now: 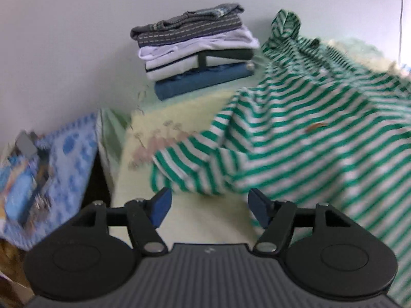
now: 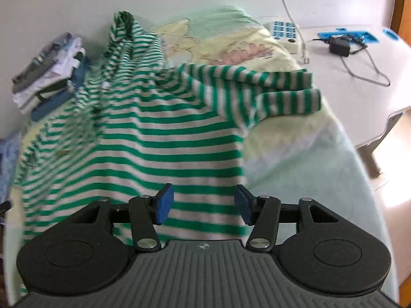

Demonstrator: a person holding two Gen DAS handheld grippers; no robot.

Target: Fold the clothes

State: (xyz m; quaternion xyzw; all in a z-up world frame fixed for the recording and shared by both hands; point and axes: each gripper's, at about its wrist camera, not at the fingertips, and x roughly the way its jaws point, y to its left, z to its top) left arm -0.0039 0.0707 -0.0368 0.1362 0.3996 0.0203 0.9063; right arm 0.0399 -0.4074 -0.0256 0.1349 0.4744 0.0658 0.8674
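A plain white wall (image 1: 64, 38) stands behind the work surface, with a thin cable (image 1: 400, 12) hanging down it at the right. The surface is covered by a pale yellow and green blanket (image 2: 295, 133) printed with a faint cartoon drawing. Beside it, to the right, is a white table (image 2: 346, 82) carrying a black power adapter (image 2: 339, 46) with its cord, some blue plastic pieces (image 2: 359, 36) and a cream device with blue buttons (image 2: 285, 34). Bright daylight falls on the floor (image 2: 395, 177) below the table's edge.
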